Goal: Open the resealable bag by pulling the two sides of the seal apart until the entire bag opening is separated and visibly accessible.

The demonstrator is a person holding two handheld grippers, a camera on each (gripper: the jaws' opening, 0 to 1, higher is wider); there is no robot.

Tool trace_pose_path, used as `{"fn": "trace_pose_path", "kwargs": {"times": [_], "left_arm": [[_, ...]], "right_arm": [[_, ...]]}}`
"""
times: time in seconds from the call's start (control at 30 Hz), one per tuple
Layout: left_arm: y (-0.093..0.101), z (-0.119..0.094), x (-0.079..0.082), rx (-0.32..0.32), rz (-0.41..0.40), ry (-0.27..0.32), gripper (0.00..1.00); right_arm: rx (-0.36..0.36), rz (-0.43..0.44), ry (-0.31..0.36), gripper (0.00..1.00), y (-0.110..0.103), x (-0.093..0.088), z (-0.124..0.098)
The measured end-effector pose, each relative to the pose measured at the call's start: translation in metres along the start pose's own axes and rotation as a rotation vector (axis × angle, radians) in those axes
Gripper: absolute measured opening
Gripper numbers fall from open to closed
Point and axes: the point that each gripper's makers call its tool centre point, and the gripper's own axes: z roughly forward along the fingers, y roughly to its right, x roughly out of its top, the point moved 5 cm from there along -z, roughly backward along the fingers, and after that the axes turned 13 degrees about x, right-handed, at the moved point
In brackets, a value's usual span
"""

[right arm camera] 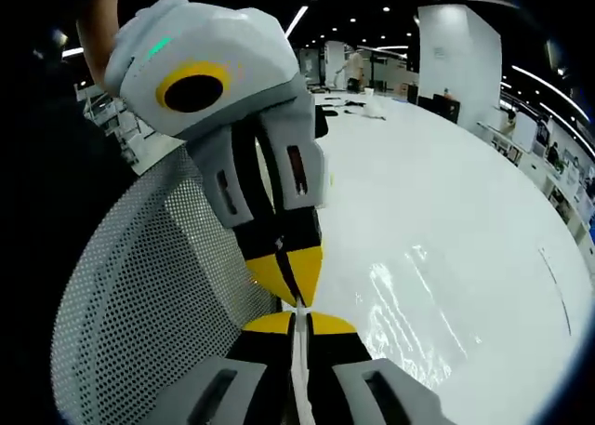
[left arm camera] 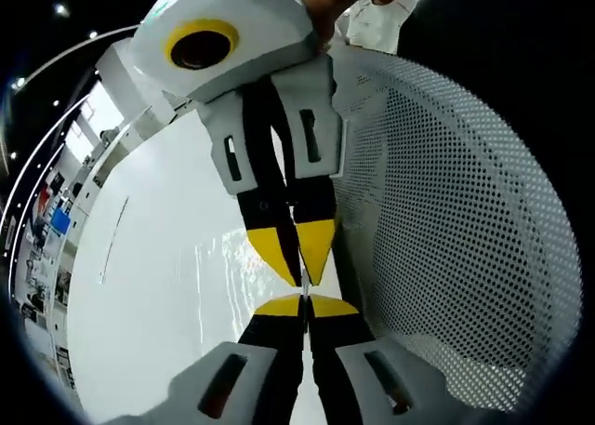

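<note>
Bag [left arm camera: 244, 258] is lying flat and clear on the white table [left arm camera: 149, 285], its seal edge pinched between both tools beside a perforated white panel [left arm camera: 456, 220]. Left gripper [left arm camera: 304, 299] is closing tight on one side of the seal, and the right gripper [right arm camera: 299, 312] is meeting it nose to nose, clamping the other side. Pulling apart evenly, I judge, is needed so neither lip is slipping.

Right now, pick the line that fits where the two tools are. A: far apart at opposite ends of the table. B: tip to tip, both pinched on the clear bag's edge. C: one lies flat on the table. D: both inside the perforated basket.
B: in the left gripper view the left tool meets the right tool tip to tip, both shut on the clear bag beside the perforated basket.
</note>
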Motion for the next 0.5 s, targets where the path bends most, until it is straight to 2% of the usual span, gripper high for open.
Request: {"fn": "trace_pose_path", "kwargs": {"times": [0.17, 0.27, 0.3, 0.5], "left_arm": [[0.0013, -0.0031, 0.0027, -0.013, -0.025, 0.000, 0.00], [0.0034, -0.0044, 0.0017, -0.033, -0.048, -0.014, 0.00], [0.0034, -0.0044, 0.0016, -0.030, -0.049, -0.014, 0.00], [0.0028, -0.0059, 0.0025, -0.010, -0.051, -0.004, 0.00]], "right_arm": [[-0.028, -0.028, -0.004, 0.00, -0.0017, 0.0034, 0.0029], [-0.032, -0.070, -0.028, 0.00, -0.0054, 0.0038, 0.0062], [-0.046, -0.117, -0.049, 0.00, -0.0046, 0.0045, 0.0065], [-0.054, -0.120, -0.059, 0.00, -0.0040, 0.0048, 0.0037]]}}
